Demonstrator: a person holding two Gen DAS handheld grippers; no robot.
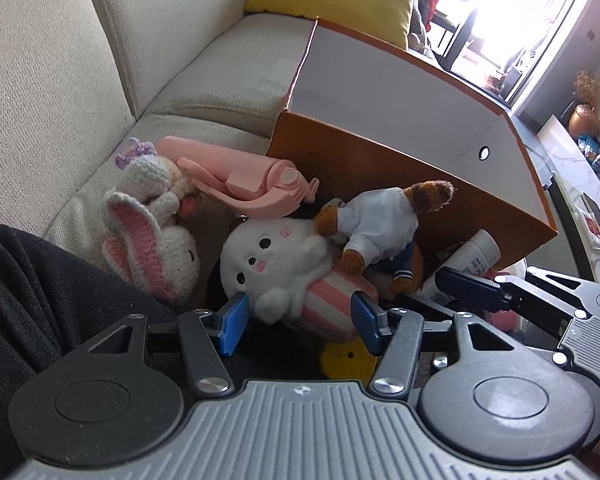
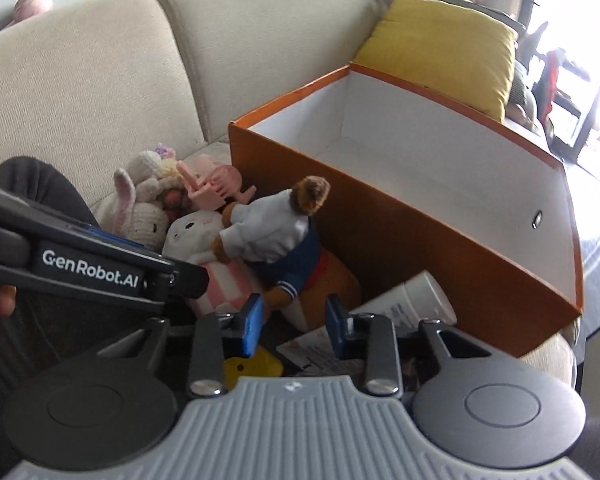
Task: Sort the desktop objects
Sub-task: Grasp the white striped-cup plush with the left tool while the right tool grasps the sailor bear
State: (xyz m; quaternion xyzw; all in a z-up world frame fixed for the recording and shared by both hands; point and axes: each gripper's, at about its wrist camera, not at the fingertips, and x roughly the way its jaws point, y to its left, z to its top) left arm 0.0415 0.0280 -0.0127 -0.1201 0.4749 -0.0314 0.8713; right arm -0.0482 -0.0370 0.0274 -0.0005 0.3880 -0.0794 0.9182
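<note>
A white plush with a pink striped body (image 1: 284, 264) lies in the toy pile on the sofa. My left gripper (image 1: 299, 320) is shut on that striped body, one blue pad on each side. A brown bear in a white shirt (image 2: 268, 228) lies across the plush. My right gripper (image 2: 294, 322) is open; the bear's foot and the white tip of an orange plush (image 2: 332, 280) lie between its pads without being pressed. One right finger (image 1: 468, 286) shows above a white bottle (image 1: 476, 256). The orange box (image 2: 340, 200), white inside, stands just beyond.
A crochet bunny (image 1: 152, 240) and a pink folding fan (image 1: 244, 180) lie left of the pile. A yellow toy (image 1: 346, 360) lies under the grippers, beside a printed packet (image 2: 312, 348). A person's dark trouser leg (image 1: 40, 280) borders the left. A yellow cushion (image 2: 440, 52) sits behind the box.
</note>
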